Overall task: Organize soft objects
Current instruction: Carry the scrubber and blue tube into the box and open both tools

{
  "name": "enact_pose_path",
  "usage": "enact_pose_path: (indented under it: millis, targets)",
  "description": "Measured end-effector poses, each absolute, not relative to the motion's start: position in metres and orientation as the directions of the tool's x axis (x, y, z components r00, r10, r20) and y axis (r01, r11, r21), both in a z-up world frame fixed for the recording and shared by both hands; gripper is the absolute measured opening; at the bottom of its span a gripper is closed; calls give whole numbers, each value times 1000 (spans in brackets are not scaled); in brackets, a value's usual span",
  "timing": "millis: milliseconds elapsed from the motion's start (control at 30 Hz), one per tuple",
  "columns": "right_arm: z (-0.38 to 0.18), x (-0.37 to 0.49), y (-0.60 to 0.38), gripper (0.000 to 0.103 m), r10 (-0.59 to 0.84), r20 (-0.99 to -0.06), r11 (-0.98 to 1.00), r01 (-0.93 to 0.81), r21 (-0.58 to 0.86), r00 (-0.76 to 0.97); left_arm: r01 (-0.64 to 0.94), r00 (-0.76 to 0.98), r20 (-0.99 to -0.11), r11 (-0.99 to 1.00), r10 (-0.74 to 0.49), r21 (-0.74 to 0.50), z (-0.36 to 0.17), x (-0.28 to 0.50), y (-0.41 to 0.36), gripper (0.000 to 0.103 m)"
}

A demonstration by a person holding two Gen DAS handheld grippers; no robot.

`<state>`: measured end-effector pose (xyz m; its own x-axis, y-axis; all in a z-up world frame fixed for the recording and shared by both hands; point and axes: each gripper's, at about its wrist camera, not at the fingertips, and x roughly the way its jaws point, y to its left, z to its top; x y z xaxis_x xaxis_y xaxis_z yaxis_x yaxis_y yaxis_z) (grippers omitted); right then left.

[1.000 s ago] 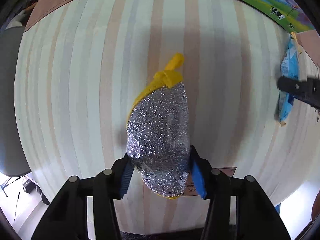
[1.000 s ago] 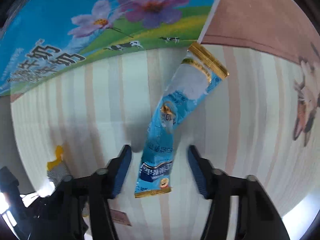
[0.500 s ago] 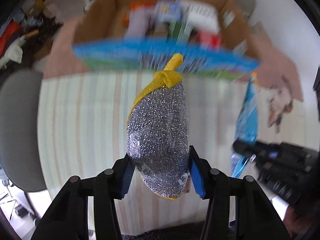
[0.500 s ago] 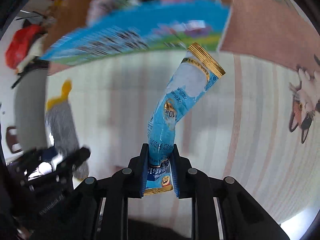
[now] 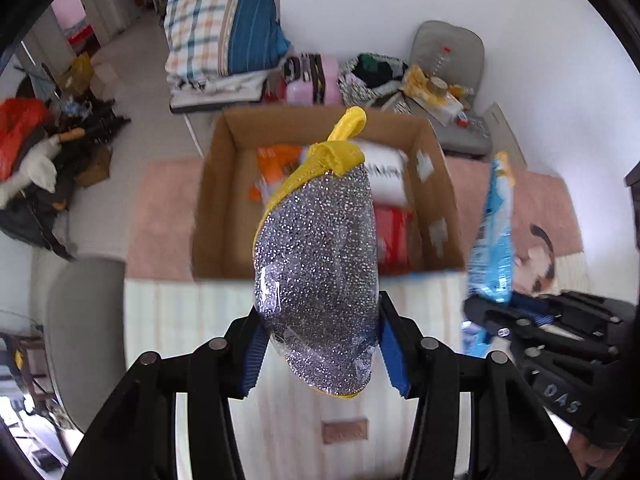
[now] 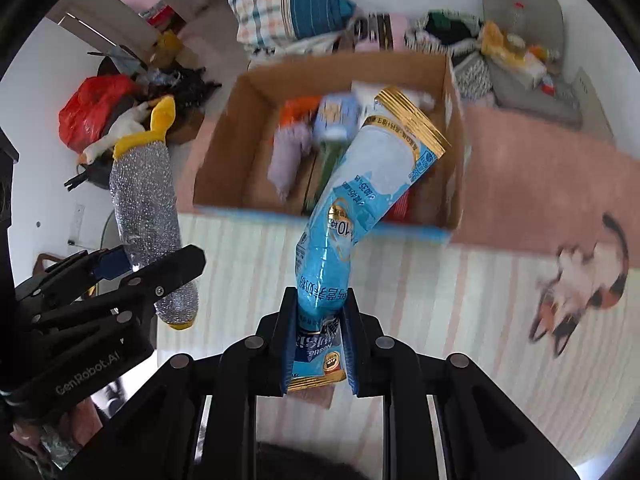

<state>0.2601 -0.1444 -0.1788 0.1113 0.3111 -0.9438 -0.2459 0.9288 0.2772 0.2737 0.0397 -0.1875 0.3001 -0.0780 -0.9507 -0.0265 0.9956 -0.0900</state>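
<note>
My left gripper (image 5: 320,356) is shut on a silver glittery scrubber with a yellow loop (image 5: 318,264), held up in the air. The same scrubber (image 6: 146,204) and left gripper (image 6: 120,272) show at the left of the right wrist view. My right gripper (image 6: 318,340) is shut on the lower end of a blue snack packet (image 6: 360,200) with a gold top edge, which stands up and bends right. That blue packet (image 5: 492,236) appears at the right of the left wrist view, above the right gripper (image 5: 520,320). Both hang in front of an open cardboard box (image 5: 216,184).
The cardboard box (image 6: 454,152) holds several packets and sits on a pink mat (image 6: 552,184). A striped tabletop (image 6: 440,320) lies below, with a cat picture (image 6: 576,288) at its right. Folded bedding (image 5: 224,28), bags and clutter lie on the floor behind. A grey chair (image 5: 80,328) stands left.
Both grippers rose well above the striped table, so the open box and the room came into view. The right gripper closed on the blue packet and lifted it; the left kept hold of the scrubber.
</note>
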Motion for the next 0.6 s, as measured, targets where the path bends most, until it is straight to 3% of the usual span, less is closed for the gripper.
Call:
enact_pose_path:
  millis: [233,600]
  targets:
    - [-181,357,-123,22,175,-975,953,-272,134,136,-32,261,-965,999,15,7,-202,365,63,47]
    - [-298,463,-112,22,-85,-996,958,-277,-74,-26,3,-31,-996,996,85,85,-323,467,96,47]
